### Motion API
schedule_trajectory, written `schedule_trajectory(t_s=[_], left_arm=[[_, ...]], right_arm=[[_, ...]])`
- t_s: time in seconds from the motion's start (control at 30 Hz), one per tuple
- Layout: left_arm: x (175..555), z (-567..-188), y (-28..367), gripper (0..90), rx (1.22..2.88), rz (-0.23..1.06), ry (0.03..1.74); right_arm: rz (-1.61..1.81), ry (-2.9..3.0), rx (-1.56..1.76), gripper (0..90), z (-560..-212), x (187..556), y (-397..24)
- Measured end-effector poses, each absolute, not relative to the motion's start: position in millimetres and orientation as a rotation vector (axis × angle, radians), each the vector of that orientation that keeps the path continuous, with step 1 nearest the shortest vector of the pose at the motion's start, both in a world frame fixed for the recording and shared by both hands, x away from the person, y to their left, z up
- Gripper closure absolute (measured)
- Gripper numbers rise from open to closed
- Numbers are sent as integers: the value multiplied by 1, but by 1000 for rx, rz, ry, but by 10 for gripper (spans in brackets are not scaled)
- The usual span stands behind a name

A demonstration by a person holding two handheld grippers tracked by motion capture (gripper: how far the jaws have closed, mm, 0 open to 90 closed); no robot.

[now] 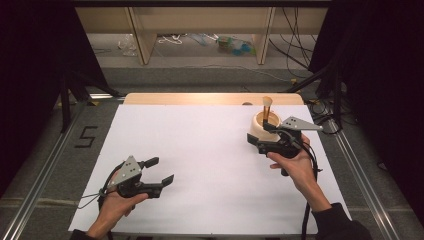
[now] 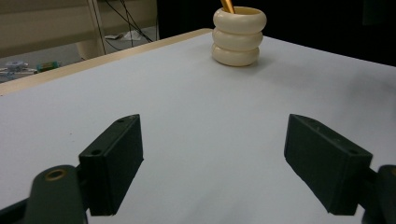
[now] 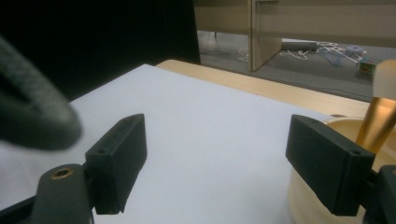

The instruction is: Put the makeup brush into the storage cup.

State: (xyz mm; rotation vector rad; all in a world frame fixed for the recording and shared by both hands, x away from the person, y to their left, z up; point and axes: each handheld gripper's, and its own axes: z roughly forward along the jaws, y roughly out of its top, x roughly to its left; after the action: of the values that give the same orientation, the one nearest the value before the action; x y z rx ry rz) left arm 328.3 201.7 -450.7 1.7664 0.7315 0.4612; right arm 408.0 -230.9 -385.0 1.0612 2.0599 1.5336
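Observation:
A cream cup [image 1: 263, 128] made of stacked rings stands at the right rear of the white sheet [image 1: 200, 165]. In it leans a brush [image 1: 266, 108] with a gold handle and a pale head. My right gripper [image 1: 255, 142] sits at the cup's near left side with its jaws open and nothing between them. In the right gripper view the cup [image 3: 303, 198] lies just behind the right jaw, and the brush handle [image 3: 376, 126] rises beyond it. My left gripper [image 1: 161, 170] rests open at the front left, far from the cup [image 2: 238, 36], over bare sheet.
The wooden table edge [image 1: 210, 98] runs along the back of the sheet. A taped figure 5 [image 1: 86, 136] marks the floor at the left. Cables and shelf legs [image 1: 142, 40] lie beyond the table. A blurred dark cable [image 3: 32, 116] crosses the right gripper view's left side.

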Motion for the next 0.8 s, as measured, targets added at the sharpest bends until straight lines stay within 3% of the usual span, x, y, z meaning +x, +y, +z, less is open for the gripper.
schedule_trajectory(t_s=[0.8], left_arm=[[328,-451,202,198,1767,462,731]], right_arm=[[1549,2123,1018,213,-411,381,-227]])
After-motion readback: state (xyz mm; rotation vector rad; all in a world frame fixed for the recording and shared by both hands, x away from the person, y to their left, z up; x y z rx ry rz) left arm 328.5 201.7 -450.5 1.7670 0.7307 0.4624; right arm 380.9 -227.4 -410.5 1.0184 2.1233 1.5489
